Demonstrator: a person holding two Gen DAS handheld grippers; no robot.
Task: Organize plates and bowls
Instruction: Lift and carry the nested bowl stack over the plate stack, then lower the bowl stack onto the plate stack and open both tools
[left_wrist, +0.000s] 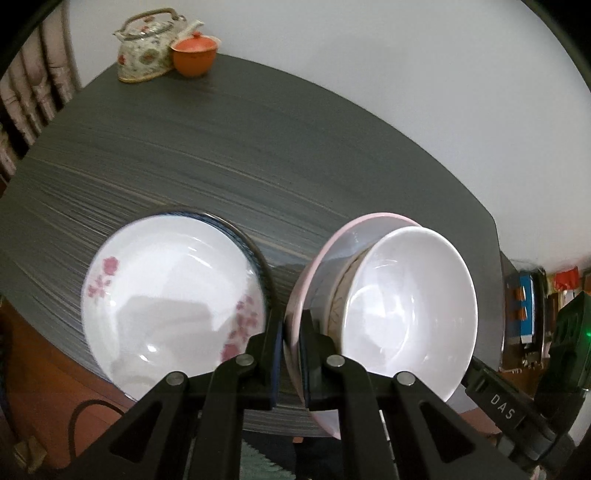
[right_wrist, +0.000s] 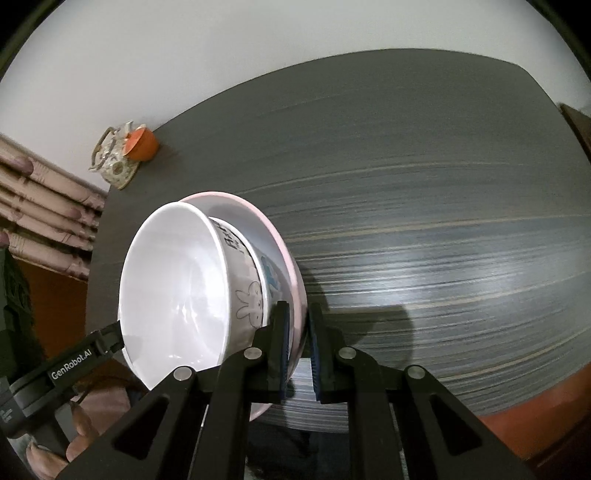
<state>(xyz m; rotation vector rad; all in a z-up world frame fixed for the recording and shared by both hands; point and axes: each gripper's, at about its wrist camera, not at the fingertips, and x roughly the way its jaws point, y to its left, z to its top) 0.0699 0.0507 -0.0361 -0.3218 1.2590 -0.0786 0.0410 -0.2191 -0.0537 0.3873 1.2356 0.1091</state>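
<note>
My left gripper (left_wrist: 291, 354) is shut on the rim of a pink-rimmed plate (left_wrist: 317, 258) that carries a white bowl (left_wrist: 410, 314). My right gripper (right_wrist: 299, 350) is shut on the same pink plate (right_wrist: 284, 251) from the other side, with the white bowl (right_wrist: 177, 291), printed with a rabbit drawing, tilted in it. The stack is held above the grey table. A white floral dish (left_wrist: 170, 299) with a dark blue rim lies on the table left of my left gripper; whether it touches the left finger I cannot tell.
The dark grey striped table (left_wrist: 221, 155) stretches ahead to a white wall. A floral teapot (left_wrist: 147, 48) and an orange lidded cup (left_wrist: 194, 55) stand at its far left corner. A chair back (left_wrist: 33, 96) is beyond the left edge.
</note>
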